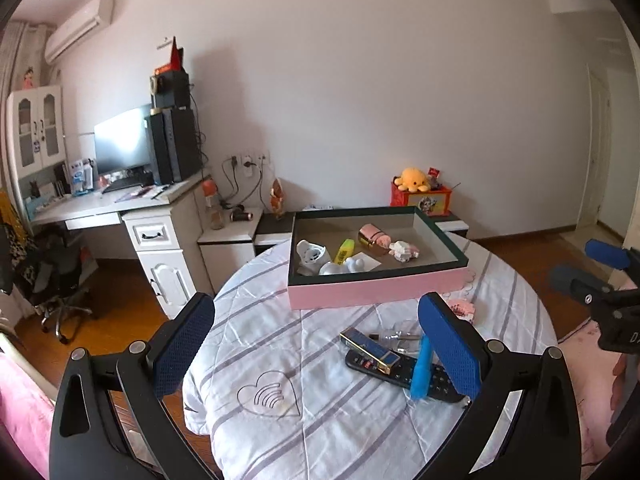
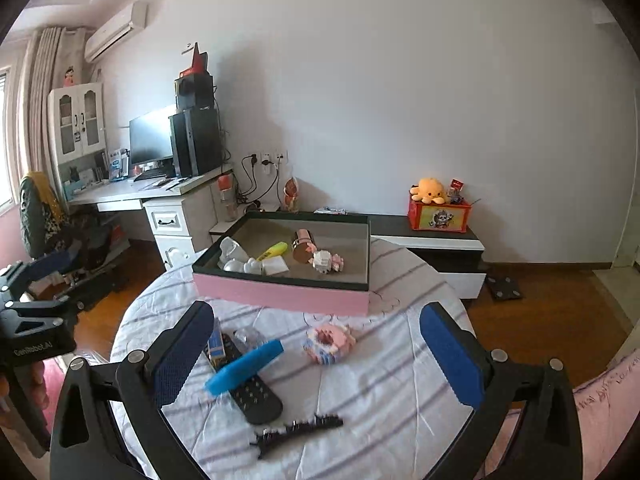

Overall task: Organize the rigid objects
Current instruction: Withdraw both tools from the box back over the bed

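A pink box [image 1: 376, 290] [image 2: 280, 292] with a dark rim stands at the far side of the round table and holds several small items, among them a yellow highlighter [image 1: 345, 250] [image 2: 273, 251]. On the cloth in front lie a black remote [image 1: 404, 372] [image 2: 252, 392], a blue bar [image 1: 422, 368] [image 2: 244, 366] across it, a gold-and-blue case [image 1: 370, 350], a pink brick ring [image 2: 330, 344] and a black hair clip [image 2: 296, 430]. My left gripper [image 1: 316, 356] is open above the cloth. My right gripper [image 2: 316, 360] is open above the pink ring.
The table has a white striped cloth [image 1: 320, 420] [image 2: 380, 400]. A white desk [image 1: 120, 204] with a monitor stands at the left. A low cabinet with a red box and yellow plush [image 2: 438, 210] stands behind the table. Wooden floor surrounds it.
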The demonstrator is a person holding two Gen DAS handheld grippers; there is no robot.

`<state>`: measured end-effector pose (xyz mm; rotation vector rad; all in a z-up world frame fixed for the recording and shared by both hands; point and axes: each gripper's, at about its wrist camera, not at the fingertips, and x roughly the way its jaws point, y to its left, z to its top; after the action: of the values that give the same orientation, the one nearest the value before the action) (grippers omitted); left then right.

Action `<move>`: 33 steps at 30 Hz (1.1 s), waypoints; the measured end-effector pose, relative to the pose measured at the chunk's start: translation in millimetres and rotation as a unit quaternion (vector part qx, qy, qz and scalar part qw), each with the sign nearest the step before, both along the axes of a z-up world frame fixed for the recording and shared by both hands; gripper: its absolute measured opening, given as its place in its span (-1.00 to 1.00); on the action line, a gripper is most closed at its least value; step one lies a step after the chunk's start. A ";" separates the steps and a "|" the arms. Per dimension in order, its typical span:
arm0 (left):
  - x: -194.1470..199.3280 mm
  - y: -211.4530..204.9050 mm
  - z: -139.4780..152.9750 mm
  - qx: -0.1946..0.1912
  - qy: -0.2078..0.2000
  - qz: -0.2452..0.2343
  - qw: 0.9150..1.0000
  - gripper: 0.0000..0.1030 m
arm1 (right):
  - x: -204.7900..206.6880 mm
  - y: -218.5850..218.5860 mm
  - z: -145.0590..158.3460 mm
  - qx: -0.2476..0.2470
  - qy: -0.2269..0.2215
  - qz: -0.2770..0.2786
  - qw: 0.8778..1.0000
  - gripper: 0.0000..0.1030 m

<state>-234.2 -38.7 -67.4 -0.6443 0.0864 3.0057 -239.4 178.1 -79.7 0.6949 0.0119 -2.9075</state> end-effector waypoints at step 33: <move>-6.6 24.1 -43.4 -0.042 -0.062 -0.034 0.997 1.00 | 6.3 13.5 -54.5 -0.009 -0.081 -0.015 0.997 1.00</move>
<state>-240.8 -14.6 -110.8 -0.8175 0.2241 2.9013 -233.2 191.6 -134.3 0.9326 -0.0420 -2.8660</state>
